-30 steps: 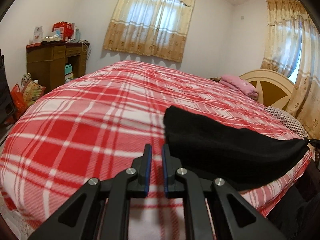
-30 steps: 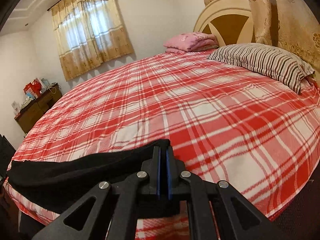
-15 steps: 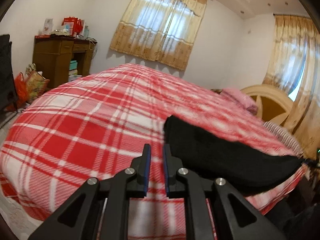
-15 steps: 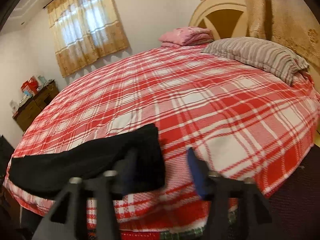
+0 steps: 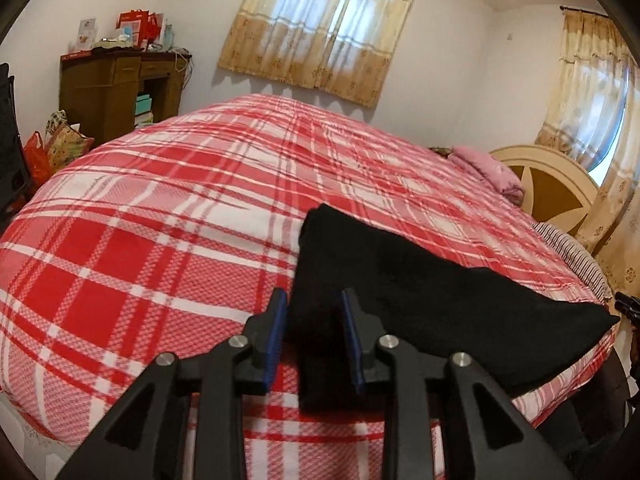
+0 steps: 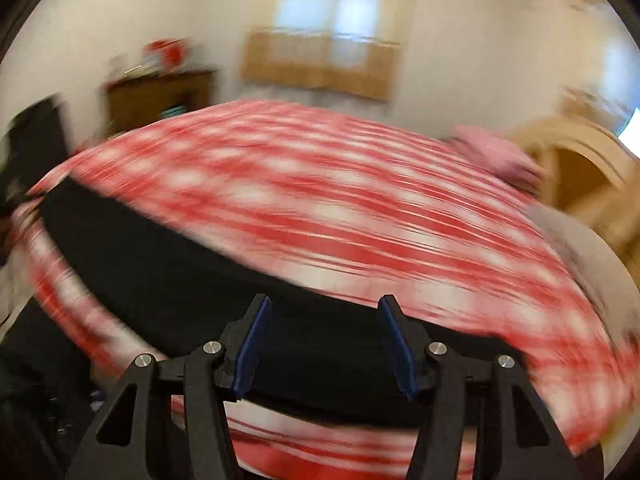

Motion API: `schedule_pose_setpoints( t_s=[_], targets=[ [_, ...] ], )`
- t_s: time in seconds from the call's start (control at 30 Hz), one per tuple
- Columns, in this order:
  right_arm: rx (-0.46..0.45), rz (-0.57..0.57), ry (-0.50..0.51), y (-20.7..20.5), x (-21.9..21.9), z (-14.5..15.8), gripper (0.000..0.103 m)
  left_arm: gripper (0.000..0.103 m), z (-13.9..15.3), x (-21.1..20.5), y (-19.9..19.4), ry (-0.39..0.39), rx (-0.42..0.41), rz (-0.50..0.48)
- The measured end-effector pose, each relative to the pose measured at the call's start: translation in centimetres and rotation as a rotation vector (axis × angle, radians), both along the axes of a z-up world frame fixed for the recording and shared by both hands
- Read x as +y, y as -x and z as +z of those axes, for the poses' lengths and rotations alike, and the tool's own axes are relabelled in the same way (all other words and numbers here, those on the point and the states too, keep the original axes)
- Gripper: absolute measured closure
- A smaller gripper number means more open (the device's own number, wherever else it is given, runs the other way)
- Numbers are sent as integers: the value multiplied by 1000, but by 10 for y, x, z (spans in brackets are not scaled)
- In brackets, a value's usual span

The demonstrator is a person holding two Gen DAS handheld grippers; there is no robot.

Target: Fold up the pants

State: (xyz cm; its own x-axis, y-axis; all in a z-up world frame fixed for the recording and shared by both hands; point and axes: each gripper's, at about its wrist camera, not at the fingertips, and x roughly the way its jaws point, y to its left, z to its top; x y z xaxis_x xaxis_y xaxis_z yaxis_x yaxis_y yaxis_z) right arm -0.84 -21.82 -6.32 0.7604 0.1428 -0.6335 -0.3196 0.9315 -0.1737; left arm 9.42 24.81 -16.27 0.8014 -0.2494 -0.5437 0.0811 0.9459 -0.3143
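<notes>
Pants [image 5: 420, 292]: black, laid folded along bed [image 5: 160, 220] edge.
Left gripper [image 5: 314, 334]: fingers parted, pants corner between, unclamped.
Right gripper [image 6: 325, 344]: fingers spread wide above pants.

Pants [image 5: 420, 292] spread along the near edge of the bed [image 5: 180, 220], one end lying between the parted fingers [image 5: 276, 328] of the left gripper [image 5: 314, 334]. Beyond the bed, a desk [image 5: 108, 92] at far left, headboard [image 5: 560, 188] at right.
</notes>
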Motion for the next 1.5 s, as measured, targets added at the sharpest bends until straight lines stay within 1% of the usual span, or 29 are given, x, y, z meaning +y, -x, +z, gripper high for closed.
schedule_pose_setpoints(
  t_s=[0.13, 0.17, 0.23, 0.33, 0.4, 0.5, 0.53, 0.6, 0.63, 0.67, 0.7, 0.77, 0.8, 0.97, 1.03, 1.2, 1.3, 1.4, 1.5],
  targets=[
    [66, 207, 34, -11, 86, -30, 46, 75, 1, 1, 2, 19, -2, 9],
    [75, 252, 48, -11, 103, -37, 46, 80, 1, 0, 2, 17, 2, 13],
    [85, 345, 103, -7, 142, -52, 46, 86, 1, 0, 1, 9, 14, 23],
    [94, 423, 167, -5, 174, -71, 46, 89, 3, 4, 5, 35, 3, 24],
    [100, 437, 211, -6, 189, -84, 46, 90, 3, 4, 5, 37, 3, 25],
    [107, 429, 258, -11, 196, -99, 48, 91, 3, 3, 5, 45, -1, 26],
    [119, 424, 264, -14, 197, -102, 57, 92, 3, 3, 5, 48, -1, 25],
    [138, 406, 269, -20, 195, -107, 69, 93, 3, 4, 4, 51, 4, 25],
    [141, 400, 266, -21, 195, -107, 79, 94, 3, 4, 5, 54, 1, 26],
    [148, 397, 257, -22, 192, -106, 85, 95, 3, 5, 6, 58, -1, 27],
    [151, 391, 244, -21, 190, -104, 91, 96, 4, 5, 6, 60, -2, 27],
    [142, 390, 225, -18, 189, -98, 97, 96, 7, 5, 7, 67, -6, 25],
    [138, 388, 219, -16, 188, -94, 99, 97, 9, 6, 8, 78, -9, 20],
    [122, 383, 169, -9, 183, -78, 99, 97, 20, 8, 15, 115, -20, 4],
    [129, 386, 159, -6, 182, -77, 100, 99, 22, 8, 18, 112, -19, -6],
    [180, 385, 188, -9, 183, -101, 100, 99, 11, 12, 21, 105, 10, -4],
    [198, 382, 215, -10, 185, -113, 100, 99, 1, 16, 19, 122, 35, 4],
    [202, 380, 214, -12, 184, -113, 99, 99, -1, 15, 19, 106, 36, -1],
    [210, 380, 218, -12, 184, -115, 99, 99, 2, 15, 21, 106, 32, -2]
  ],
)
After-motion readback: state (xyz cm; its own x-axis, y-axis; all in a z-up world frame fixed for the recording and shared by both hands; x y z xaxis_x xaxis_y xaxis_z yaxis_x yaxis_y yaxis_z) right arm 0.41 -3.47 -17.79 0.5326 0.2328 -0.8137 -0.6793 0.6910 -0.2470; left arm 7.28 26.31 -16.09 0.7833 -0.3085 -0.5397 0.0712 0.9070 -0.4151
